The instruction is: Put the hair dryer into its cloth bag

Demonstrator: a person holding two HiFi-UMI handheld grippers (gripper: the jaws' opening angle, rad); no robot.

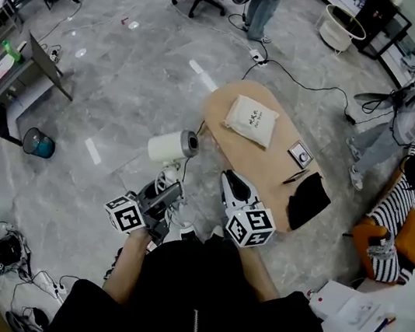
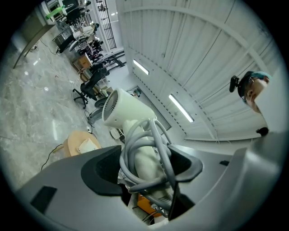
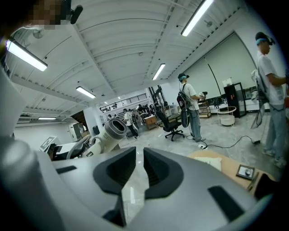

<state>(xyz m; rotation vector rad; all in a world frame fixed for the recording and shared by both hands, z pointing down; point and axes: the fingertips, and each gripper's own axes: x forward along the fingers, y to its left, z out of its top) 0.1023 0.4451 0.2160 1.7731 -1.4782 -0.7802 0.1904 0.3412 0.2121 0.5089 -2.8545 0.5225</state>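
Observation:
A white hair dryer [image 1: 170,147] with its grey cord coiled round the handle is held out over the floor, left of the table. My left gripper [image 1: 171,187] is shut on the handle and cord; the left gripper view shows the jaws pressed on both sides of that hair dryer [image 2: 124,108]. The cream cloth bag [image 1: 251,120] lies flat at the far end of the oval wooden table [image 1: 269,172]. My right gripper [image 1: 230,179] hovers by the table's near edge. Its jaws [image 3: 139,169] stand a narrow gap apart with nothing between them. The dryer's barrel [image 3: 113,131] shows to its left.
On the table also lie a small square device [image 1: 300,153] and a black cloth [image 1: 308,200]. An orange sofa [image 1: 410,227] stands right of the table. People stand at the far side and at the right. Cables run over the floor; a blue bin [image 1: 39,143] is at the left.

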